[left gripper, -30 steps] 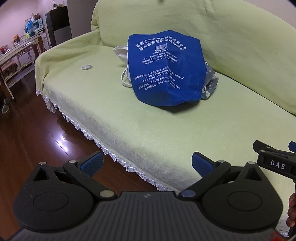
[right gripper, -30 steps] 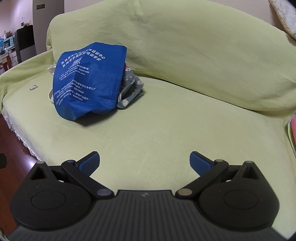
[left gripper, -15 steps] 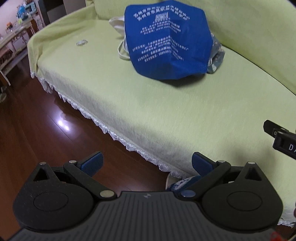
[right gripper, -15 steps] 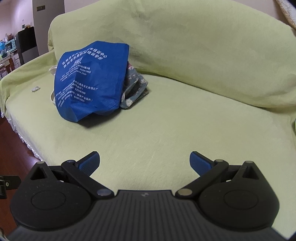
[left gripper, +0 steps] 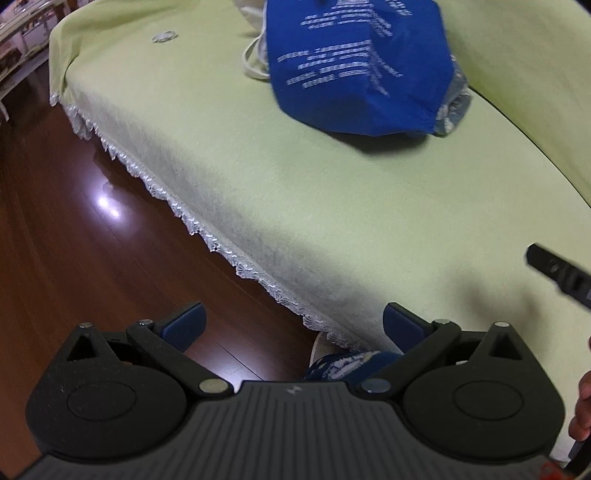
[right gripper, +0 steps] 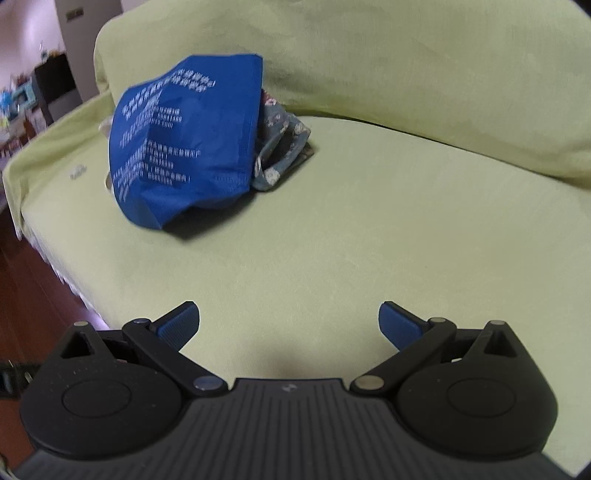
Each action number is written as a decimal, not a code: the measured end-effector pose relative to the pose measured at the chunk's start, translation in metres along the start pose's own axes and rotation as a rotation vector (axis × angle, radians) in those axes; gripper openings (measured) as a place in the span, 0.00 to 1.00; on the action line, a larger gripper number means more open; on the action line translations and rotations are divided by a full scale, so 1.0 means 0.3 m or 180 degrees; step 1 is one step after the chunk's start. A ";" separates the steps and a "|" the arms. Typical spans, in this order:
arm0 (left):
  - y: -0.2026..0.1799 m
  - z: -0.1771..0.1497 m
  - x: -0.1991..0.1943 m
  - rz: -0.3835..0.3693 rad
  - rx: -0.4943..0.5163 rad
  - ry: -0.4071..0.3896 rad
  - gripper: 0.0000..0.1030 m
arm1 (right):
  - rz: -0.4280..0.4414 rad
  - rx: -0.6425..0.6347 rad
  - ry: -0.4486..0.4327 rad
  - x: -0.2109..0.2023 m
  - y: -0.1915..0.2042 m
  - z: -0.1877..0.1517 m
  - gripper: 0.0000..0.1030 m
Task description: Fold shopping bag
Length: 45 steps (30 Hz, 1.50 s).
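Blue shopping bag (right gripper: 184, 144) slumped on a sofa (right gripper: 369, 229) under a pale green, lace-edged cover, above dark glossy wood flooring (left gripper: 74, 229). Left gripper (left gripper: 293, 325) and right gripper (right gripper: 289, 320): both spread wide, empty, well apart from the bag.

Sofa cover (left gripper: 332, 206): pale green cloth over the seat and backrest, lying smooth across the seat.
Lace trim (left gripper: 192, 225): white, runs along the front edge of the cover and hangs over the floor.
Floor (left gripper: 74, 221): dark reddish wood, glossy, with a bright spot of reflected light.
Floral pouch (right gripper: 284, 147): grey-blue patterned cloth on the seat near the backrest.
White straps (left gripper: 255, 59): pale loops lying on the seat.
Small object (left gripper: 164, 36): pale, on the seat near the armrest; too blurred to identify.
Slipper (left gripper: 347, 363): blue and white, on the floor under the sofa's edge.
Background (right gripper: 22, 99): blurred furniture.
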<state>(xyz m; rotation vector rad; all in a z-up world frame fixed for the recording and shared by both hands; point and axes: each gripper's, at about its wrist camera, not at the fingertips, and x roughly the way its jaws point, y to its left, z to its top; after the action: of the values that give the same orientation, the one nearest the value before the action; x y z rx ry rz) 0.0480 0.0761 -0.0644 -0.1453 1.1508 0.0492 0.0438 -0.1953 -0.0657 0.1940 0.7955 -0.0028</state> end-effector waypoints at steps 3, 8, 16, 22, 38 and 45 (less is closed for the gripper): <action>0.033 0.008 0.037 -0.0056 -0.0065 0.0060 0.99 | 0.0126 0.0090 0.0057 0.050 -0.012 0.012 1.00; 0.060 0.037 0.087 -0.0056 -0.0053 -0.0148 0.99 | 0.0227 0.0243 0.0298 0.165 -0.019 0.004 1.00; -0.022 0.152 0.219 0.0288 0.0527 -0.0641 0.99 | 0.0934 0.0807 0.0448 0.339 -0.016 0.086 0.99; -0.129 0.224 0.327 0.0647 0.1170 -0.1107 0.99 | 0.1412 0.1619 0.0419 0.533 -0.040 0.158 0.94; -0.322 0.331 0.549 0.0995 0.1999 -0.1872 0.99 | 0.2146 0.2712 0.0636 0.832 0.021 0.238 0.58; -0.283 0.328 0.549 0.1074 0.1931 -0.1925 0.41 | 0.2213 0.2472 0.0305 0.736 0.029 0.262 0.05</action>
<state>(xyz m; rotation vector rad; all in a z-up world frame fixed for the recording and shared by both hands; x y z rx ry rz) 0.2139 -0.0001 -0.1677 0.5717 0.5355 0.0368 0.2549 -0.1849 -0.1673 1.2061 0.7563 0.3598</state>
